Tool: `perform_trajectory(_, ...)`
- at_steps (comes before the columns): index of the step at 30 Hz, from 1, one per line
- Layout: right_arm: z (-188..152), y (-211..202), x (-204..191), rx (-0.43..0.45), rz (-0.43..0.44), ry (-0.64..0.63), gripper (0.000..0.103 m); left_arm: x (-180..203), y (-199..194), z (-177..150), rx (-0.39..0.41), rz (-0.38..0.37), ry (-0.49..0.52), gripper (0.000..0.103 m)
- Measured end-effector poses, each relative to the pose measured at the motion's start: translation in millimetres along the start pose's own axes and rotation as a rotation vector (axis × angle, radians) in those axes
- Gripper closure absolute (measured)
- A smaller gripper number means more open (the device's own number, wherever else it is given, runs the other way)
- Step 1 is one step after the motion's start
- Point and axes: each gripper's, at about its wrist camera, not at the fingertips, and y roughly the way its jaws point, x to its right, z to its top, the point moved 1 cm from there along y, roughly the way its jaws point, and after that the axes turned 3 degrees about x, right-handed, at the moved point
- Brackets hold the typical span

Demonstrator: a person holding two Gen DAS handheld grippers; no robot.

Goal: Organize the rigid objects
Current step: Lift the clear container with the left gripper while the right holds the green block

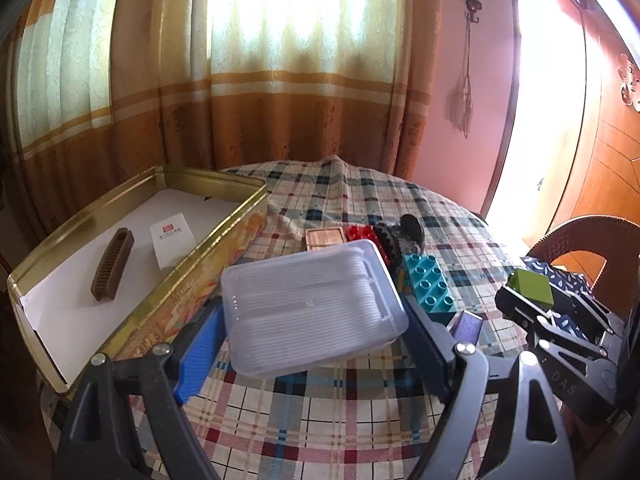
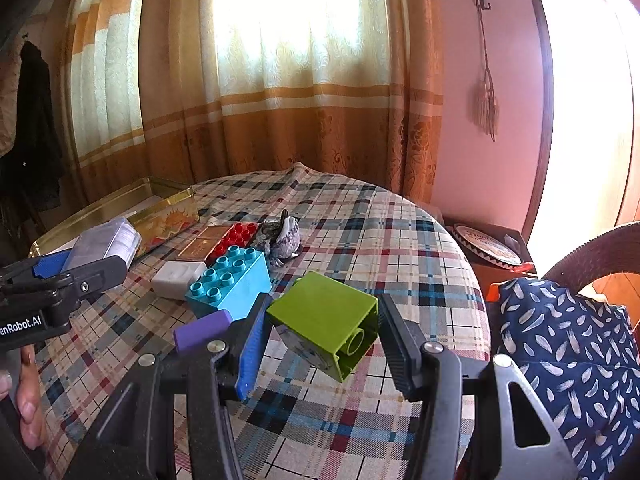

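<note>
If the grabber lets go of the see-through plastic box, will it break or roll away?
Probably neither. The plastic box has flat sides and rounded corners, so it would likely land flat on the tablecloth rather than roll. It looks thin and smooth, so it may be light and a bit slippery between the left gripper fingers.

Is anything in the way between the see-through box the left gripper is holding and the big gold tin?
Nothing visible blocks it. The left gripper holds the clear plastic box lifted right beside the open gold tin. Inside lie only a brown comb and a white card, with bare floor around them.
</note>
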Motion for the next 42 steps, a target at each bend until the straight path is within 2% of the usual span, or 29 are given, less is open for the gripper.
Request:
perform_trajectory(18,0,-11,-4,0.076,-0.007,-0.041,0.048,1,-16,0,0.077,0.014,0.024,0.018)
perform_trajectory(42,-2,-17,-6,0.124,-0.009,-0.054,0.048,-3,-26,1,0.125,0.018,0.017,0.018)
